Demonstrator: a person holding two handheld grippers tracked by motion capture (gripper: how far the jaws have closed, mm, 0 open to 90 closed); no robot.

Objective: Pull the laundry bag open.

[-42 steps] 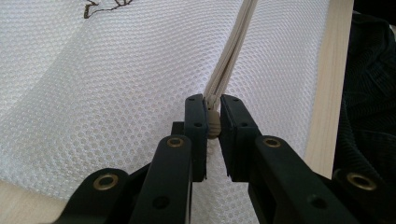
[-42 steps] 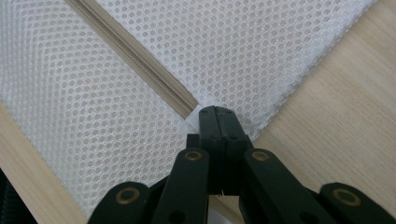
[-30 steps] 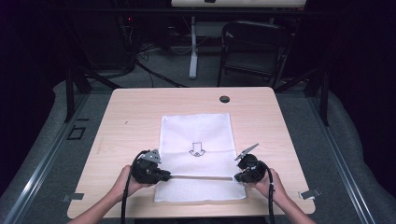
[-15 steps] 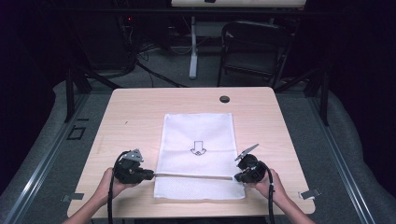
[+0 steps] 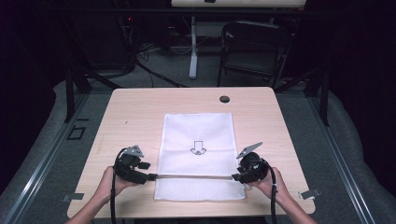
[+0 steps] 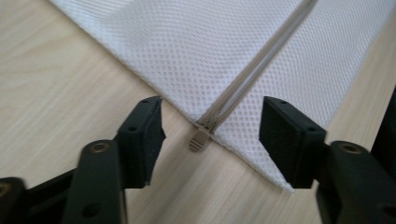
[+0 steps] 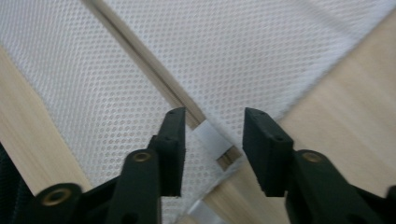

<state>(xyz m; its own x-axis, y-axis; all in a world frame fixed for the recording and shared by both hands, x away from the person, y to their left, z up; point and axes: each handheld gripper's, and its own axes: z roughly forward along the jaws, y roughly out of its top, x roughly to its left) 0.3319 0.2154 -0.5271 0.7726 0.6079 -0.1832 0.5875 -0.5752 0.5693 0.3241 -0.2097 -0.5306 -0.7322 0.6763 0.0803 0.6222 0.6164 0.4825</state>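
From the high view, a white mesh bag (image 5: 198,156) lies flat in the middle of the wooden table (image 5: 130,112), its near edge close to the table's front edge, with bare wood to either side and beyond it; a small dark disc (image 5: 224,99) sits near the far edge. What the bag holds cannot be told. A tan zipper (image 5: 194,176) crosses the bag near its front, the left gripper (image 5: 148,177) at its left end and the right gripper (image 5: 235,178) at its right end. In the left gripper view the jaws stand wide, empty, with the zipper pull (image 6: 200,138) between them at the bag's edge. In the right gripper view the jaws stand moderately apart, straddling a white tab (image 7: 211,138) at the zipper's end, not visibly clamping it.
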